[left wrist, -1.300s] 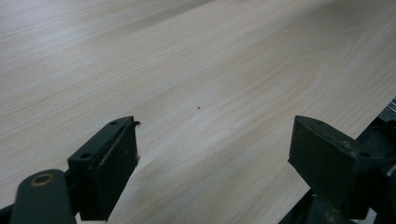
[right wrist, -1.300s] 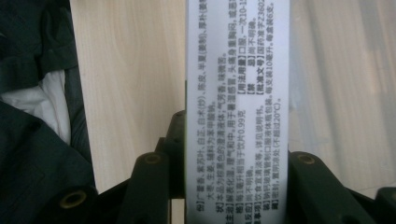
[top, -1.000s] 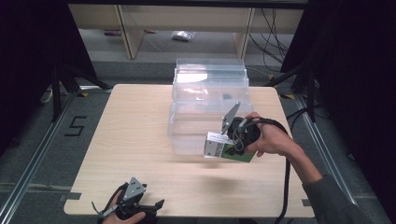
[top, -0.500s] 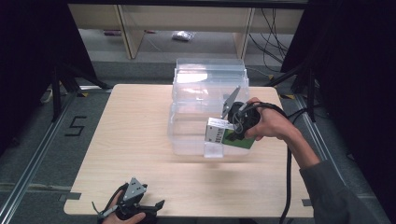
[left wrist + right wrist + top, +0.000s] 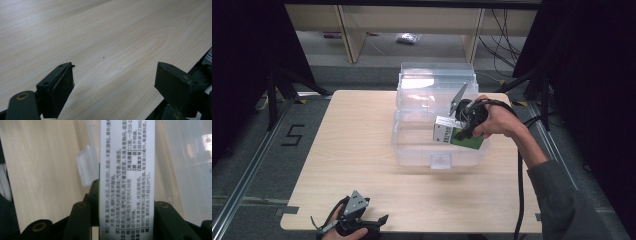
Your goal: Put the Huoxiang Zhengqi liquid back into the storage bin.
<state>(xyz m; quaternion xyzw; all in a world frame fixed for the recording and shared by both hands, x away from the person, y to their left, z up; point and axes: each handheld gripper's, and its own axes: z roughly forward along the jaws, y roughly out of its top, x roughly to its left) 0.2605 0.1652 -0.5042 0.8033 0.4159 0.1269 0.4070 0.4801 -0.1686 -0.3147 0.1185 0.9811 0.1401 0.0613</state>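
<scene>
A pale wooden counter [image 5: 362,150] spans the middle. Beyond its far edge — a wooden shelf [image 5: 347,30] holds a small clear bag [image 5: 406,38].

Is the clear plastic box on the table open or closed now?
Open. The clear plastic box has its lid swung up behind it, and the right gripper holds a small carton above its open top.

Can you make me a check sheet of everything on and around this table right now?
Surface: pale wooden table, bare.
Job's things: green and white box with printed text, held over the clear plastic bin; bin open, lid up behind.
Clutter: nothing seen.
Grippers: right gripper shut on the box; left gripper open, at the near edge.
Cables: black cable trails from the right gripper.
Surroundings: shelf unit, floor marked 5.
</scene>
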